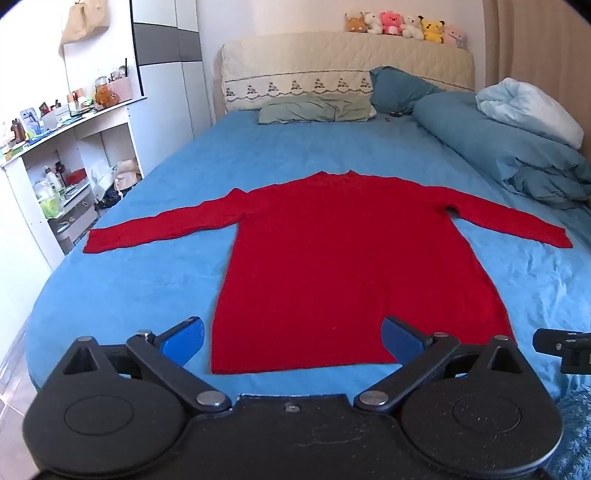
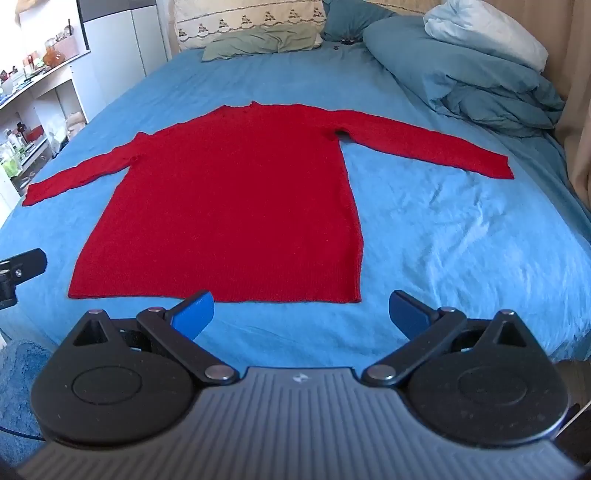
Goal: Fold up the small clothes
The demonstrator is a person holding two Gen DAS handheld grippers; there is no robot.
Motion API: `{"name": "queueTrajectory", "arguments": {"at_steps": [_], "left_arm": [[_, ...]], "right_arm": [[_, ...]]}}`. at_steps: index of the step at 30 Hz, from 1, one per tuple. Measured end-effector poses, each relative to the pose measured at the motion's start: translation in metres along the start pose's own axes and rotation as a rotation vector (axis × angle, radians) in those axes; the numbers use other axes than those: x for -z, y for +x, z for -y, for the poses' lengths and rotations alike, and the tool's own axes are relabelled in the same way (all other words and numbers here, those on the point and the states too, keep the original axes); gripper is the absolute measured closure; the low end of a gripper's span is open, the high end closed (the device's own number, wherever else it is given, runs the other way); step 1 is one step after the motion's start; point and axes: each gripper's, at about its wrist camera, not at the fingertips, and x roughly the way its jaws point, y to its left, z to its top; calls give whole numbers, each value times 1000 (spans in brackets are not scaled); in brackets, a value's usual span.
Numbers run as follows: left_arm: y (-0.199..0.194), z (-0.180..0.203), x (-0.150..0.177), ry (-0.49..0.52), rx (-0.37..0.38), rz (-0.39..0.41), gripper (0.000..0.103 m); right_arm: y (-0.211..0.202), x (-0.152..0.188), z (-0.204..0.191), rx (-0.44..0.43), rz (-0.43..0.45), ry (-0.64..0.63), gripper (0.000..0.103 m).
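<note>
I see a red long-sleeved sweater [image 1: 332,258] lying flat and unfolded on the blue bed [image 1: 147,288], collar toward the headboard and hem nearest me. Both sleeves stretch straight out to the sides, with only slight wrinkles at the armpits.

A home bedroom was shown: a wide bed with a blue sheet [image 1: 177,280] filled most of the view, backed by a cream quilted headboard [image 1: 347,59] topped with a row of small plush toys [image 1: 404,25]. A pale green pillow [image 1: 314,109] and a bunched blue duvet [image 1: 498,147] lay at its head. Beside the bed stood a white shelf unit cluttered with bottles and jars [image 1: 55,155] and a tall white and grey wardrobe [image 1: 166,55].
</note>
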Motion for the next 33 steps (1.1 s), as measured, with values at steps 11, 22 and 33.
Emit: {"name": "queueTrajectory", "arguments": {"at_steps": [11,22,33], "left_arm": [[-6,-4,-1,-6,18,11,0],[-7,-4,-3,-8,16,14,0],[-11,-5,-1,-11,11,23,0]], "right_arm": [[-7,-3,-5,4,11,-2,0],[-9,-3,-5,9,20,-4,0],[-13,-3,-7,4,26,1,0]]}}
